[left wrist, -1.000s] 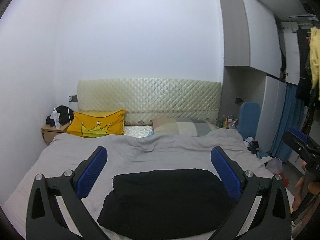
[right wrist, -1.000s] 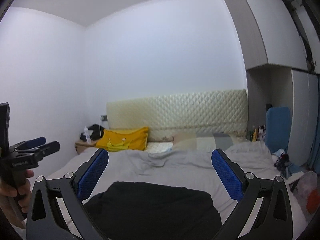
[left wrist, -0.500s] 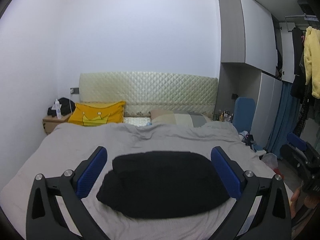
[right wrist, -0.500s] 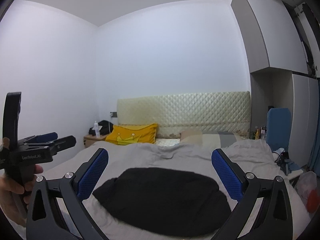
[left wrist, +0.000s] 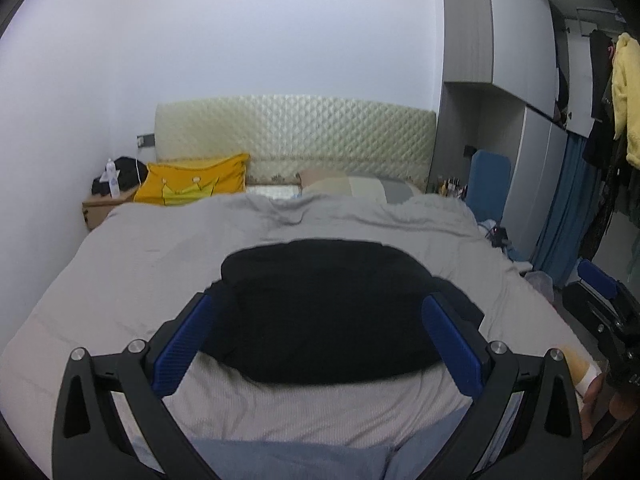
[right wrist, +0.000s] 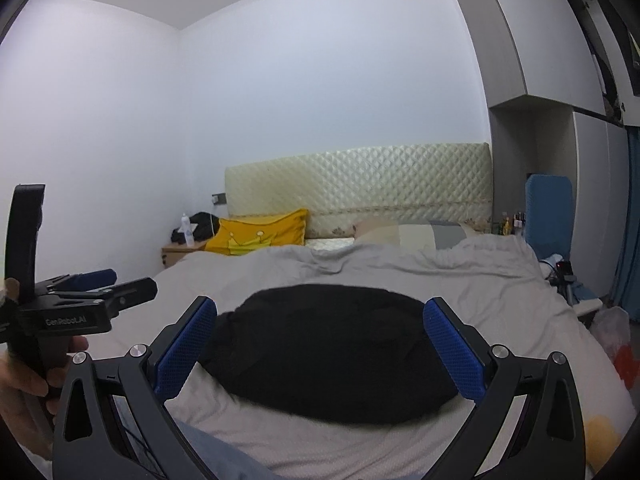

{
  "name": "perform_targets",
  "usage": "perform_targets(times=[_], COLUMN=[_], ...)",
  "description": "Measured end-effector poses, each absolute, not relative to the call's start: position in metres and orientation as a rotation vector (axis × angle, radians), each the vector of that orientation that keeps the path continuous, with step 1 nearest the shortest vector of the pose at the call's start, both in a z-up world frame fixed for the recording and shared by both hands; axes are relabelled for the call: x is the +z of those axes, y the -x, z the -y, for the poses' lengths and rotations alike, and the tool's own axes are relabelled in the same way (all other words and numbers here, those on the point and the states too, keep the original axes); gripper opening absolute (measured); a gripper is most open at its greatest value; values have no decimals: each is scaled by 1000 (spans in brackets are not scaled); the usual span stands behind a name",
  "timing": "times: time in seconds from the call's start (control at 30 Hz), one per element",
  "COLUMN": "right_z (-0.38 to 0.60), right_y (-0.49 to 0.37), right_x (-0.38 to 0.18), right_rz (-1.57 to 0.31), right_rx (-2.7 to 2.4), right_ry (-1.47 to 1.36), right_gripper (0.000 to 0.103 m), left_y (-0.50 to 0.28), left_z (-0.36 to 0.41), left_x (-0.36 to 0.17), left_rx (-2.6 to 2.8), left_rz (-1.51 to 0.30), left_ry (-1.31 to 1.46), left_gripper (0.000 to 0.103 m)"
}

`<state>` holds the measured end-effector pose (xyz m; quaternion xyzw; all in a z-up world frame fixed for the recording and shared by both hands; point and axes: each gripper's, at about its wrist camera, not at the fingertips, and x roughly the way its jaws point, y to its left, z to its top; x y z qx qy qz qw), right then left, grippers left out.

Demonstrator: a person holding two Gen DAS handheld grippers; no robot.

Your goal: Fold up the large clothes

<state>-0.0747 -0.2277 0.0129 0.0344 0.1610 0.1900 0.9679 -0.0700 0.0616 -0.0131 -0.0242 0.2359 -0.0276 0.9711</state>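
Black garment (left wrist: 328, 308) folded into compact mound mid grey bedspread (left wrist: 132, 272), bare cover all around; left gripper (left wrist: 320, 340) and right gripper (right wrist: 320, 344) both wide open, empty.

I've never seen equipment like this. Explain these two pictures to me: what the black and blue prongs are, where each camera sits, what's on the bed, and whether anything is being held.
There is no robot here. A person holds a hand-operated gripper in each hand, and each gripper carries a wide-angle camera that looks forward along its two fingers. The black arms with blue pads at the bottom of each picture are those fingers.

One picture comes from the left gripper, the other from the right gripper. In the right gripper's view the left one also appears at the left edge, held by the person's hand.

Both cameras face a bed with a grey cover. A black garment lies on it in a compact, folded-looking bundle. A yellow pillow rests by the headboard.

Both grippers are open, above the bed, and hold nothing.
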Motion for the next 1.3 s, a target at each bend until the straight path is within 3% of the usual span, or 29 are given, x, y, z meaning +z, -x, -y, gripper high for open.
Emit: perform_targets(times=[0.57,1.3], right_z=[235,227], right_y=[61,64], right_x=[-41,-46], right_rz=[-442,-450], right_rx=[298,259], right_ry=[-128,-83], right_gripper=[103,103], left_y=[63,61], left_z=[-76,-83], left_x=[-55,-58], left_rx=[-8,10], left_rz=[-575,-576], left_ry=[61,46], left_gripper=[103,103])
